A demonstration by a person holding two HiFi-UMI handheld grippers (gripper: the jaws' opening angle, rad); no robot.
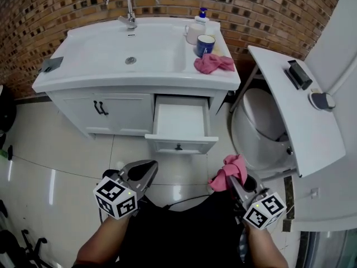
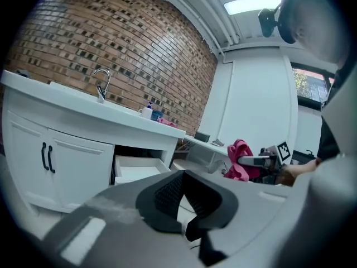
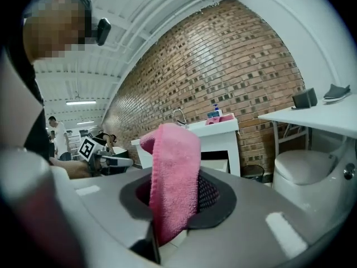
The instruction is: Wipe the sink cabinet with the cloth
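Note:
A white sink cabinet stands against the brick wall, its right drawer pulled out. My right gripper is shut on a pink cloth, held low over the floor in front of the cabinet; the cloth stands up between the jaws in the right gripper view. My left gripper hangs to the left of it, jaws shut with nothing between them. A second pink cloth lies on the countertop's right end.
A blue mug, a white cup and a soap bottle stand by the basin; the tap is at the back. A toilet sits under a white shelf at the right. Tiled floor lies below.

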